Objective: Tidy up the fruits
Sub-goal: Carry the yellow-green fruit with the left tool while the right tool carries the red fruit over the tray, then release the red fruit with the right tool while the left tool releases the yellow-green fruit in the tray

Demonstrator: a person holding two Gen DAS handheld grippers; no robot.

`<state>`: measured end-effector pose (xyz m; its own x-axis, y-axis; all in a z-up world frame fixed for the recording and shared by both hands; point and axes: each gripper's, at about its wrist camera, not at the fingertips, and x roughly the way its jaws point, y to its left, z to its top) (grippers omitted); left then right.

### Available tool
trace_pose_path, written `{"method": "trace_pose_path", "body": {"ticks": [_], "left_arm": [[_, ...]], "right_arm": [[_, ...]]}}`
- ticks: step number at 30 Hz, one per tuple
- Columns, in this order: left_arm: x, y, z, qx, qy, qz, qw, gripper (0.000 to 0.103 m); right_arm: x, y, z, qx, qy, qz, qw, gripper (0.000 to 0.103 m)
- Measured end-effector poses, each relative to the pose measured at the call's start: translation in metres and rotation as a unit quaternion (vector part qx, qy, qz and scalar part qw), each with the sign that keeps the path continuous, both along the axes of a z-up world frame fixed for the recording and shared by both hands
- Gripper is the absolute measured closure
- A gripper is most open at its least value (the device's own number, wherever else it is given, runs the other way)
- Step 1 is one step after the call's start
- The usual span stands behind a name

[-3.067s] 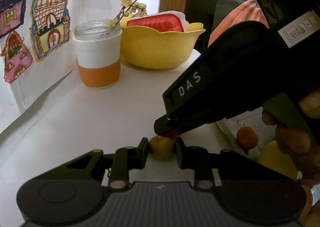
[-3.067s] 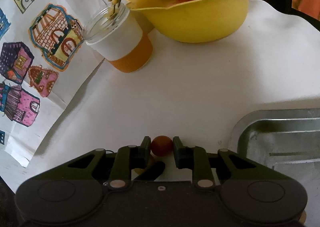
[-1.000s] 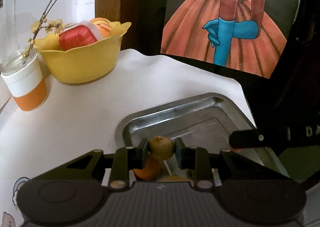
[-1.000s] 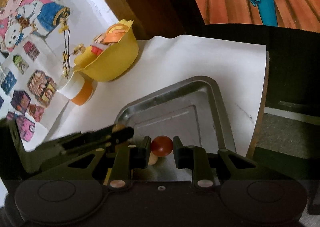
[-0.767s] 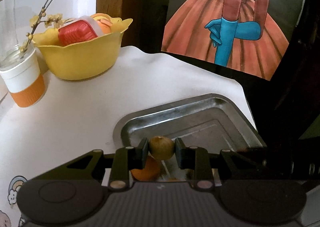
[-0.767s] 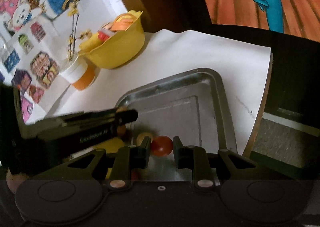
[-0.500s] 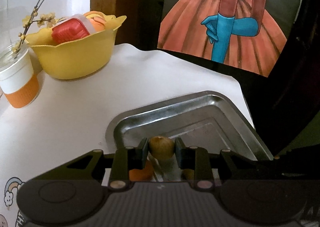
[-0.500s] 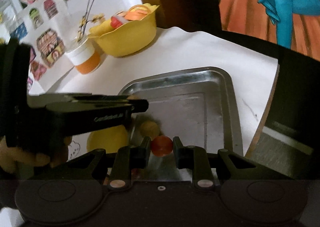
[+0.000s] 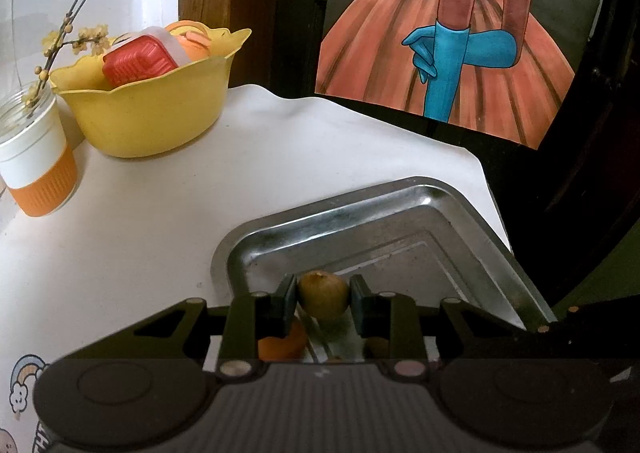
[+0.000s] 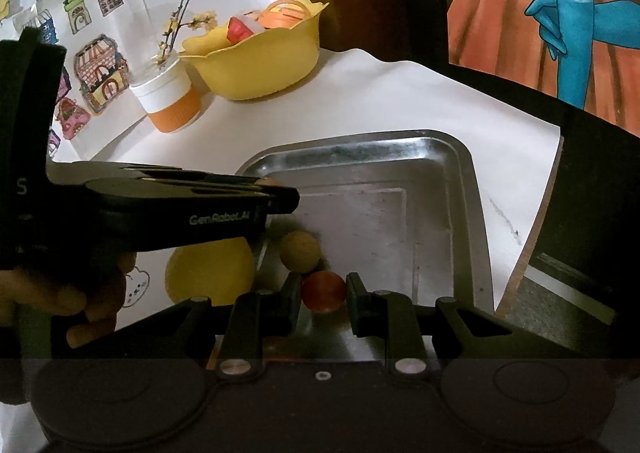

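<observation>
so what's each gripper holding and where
Left gripper: greenish-brown fruit, pinched across its sides. Right gripper: small red fruit, held likewise.

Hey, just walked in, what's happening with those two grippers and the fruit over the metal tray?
A person is sorting small fruits into a metal tray with a handheld gripper in each hand. The left gripper is clamped on a yellow-green fruit, and the right gripper on a small red fruit, both held over the tray's near end. A fuzzy yellow fruit already lies in the tray. A larger yellow fruit sits on the table beside it.
</observation>
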<state>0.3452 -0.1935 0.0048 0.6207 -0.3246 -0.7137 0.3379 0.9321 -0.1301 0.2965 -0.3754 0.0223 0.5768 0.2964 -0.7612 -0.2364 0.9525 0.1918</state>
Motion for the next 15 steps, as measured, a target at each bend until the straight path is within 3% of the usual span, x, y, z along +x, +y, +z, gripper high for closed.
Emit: {"method": "trace_pose_path", "body": {"ticks": [15], "left_arm": [[-0.0014,-0.0023,-0.0006,0.004,-0.002,0.003,1.0,0.072]], "right_arm": [[-0.0011,0.0003,-0.0041,-0.009,-0.004,0.001,1.0,0.076]]}}
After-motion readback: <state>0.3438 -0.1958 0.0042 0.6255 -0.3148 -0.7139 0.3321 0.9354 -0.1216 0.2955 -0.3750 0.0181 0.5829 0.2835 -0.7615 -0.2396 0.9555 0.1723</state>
